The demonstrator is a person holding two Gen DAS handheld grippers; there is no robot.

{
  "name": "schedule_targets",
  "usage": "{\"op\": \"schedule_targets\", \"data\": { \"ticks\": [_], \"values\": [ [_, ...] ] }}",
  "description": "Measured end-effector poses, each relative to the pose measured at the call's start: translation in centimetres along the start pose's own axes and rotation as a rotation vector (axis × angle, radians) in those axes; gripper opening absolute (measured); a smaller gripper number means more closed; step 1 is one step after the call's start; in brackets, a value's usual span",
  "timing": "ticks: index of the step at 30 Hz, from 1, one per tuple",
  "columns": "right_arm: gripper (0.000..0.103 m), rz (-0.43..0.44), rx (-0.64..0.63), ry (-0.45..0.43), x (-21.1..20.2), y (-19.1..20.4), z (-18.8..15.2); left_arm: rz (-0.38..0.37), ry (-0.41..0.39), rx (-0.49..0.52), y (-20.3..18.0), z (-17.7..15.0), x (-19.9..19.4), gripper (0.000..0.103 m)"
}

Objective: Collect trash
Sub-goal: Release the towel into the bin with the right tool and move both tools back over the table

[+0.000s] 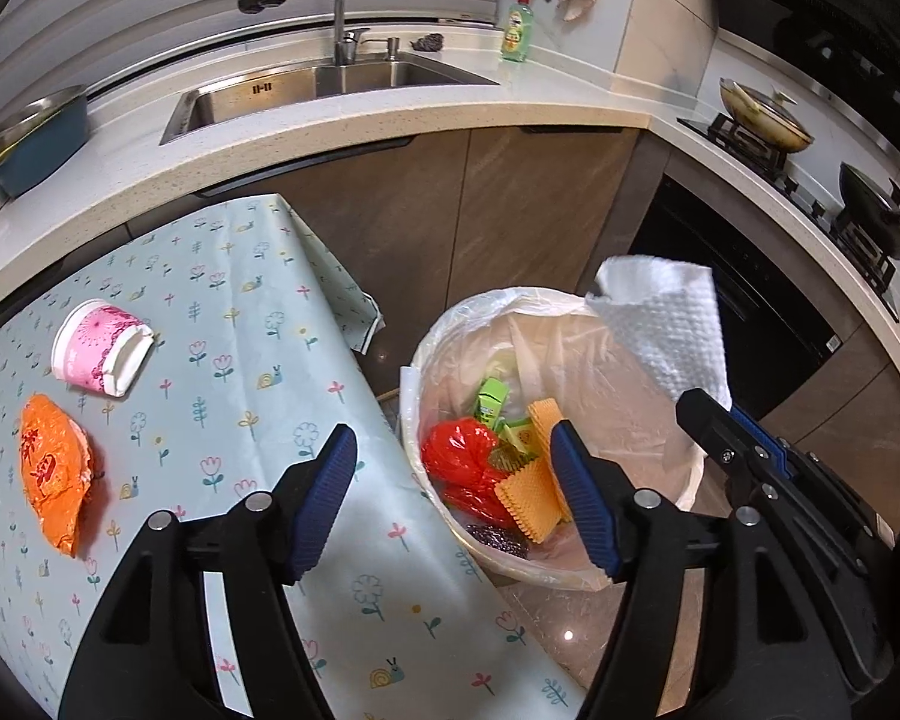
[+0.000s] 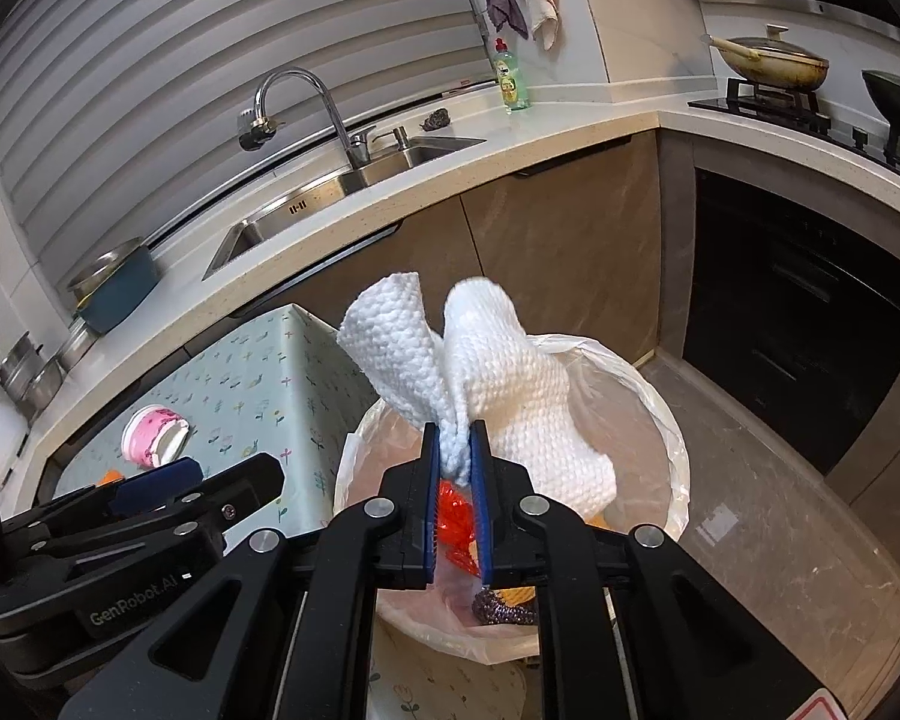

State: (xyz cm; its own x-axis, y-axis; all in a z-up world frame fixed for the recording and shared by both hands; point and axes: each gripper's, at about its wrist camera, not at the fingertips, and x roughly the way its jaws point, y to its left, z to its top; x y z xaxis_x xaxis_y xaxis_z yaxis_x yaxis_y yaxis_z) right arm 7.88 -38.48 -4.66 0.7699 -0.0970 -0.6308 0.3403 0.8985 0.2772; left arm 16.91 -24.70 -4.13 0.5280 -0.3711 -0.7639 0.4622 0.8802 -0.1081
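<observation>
My right gripper (image 2: 456, 433) is shut on a crumpled white paper towel (image 2: 510, 378), pinched between its blue pads right over the lined trash bin (image 2: 678, 438). In the left wrist view the towel (image 1: 660, 324) hangs above the bin's far rim (image 1: 414, 396), with the right gripper (image 1: 708, 414) below it. The bin holds a red plastic bag (image 1: 456, 456), orange ribbed pieces (image 1: 528, 498) and a green carton (image 1: 492, 399). My left gripper (image 1: 453, 450) is open and empty over the table's edge beside the bin. A pink paper cup (image 1: 99, 351) and an orange wrapper (image 1: 54, 474) lie on the table.
The table wears a pale floral cloth (image 1: 240, 312) and stands left of the bin. Behind run a countertop with a steel sink (image 1: 330, 87), a green dish soap bottle (image 1: 516, 30) and a blue pot (image 1: 36, 138). A stove with pans (image 1: 762, 114) and a dark oven (image 1: 732, 300) are at right.
</observation>
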Motion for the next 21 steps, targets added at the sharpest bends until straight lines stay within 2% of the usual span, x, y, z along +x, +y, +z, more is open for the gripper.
{"op": "schedule_targets", "data": {
  "ticks": [7,13,21],
  "values": [
    [0.031,-0.006,-0.014,-0.009,0.2,0.9,0.5,0.019,-0.015,-0.036,1.8,-0.1,-0.6,0.069],
    [0.032,0.008,-0.036,-0.012,-0.1,2.3,0.5,0.046,-0.029,-0.084,3.7,-0.4,-1.3,0.073],
    [0.033,0.036,-0.063,-0.01,-0.6,4.2,0.2,0.074,-0.036,-0.141,6.4,-1.0,-2.3,0.074]
  ]
}}
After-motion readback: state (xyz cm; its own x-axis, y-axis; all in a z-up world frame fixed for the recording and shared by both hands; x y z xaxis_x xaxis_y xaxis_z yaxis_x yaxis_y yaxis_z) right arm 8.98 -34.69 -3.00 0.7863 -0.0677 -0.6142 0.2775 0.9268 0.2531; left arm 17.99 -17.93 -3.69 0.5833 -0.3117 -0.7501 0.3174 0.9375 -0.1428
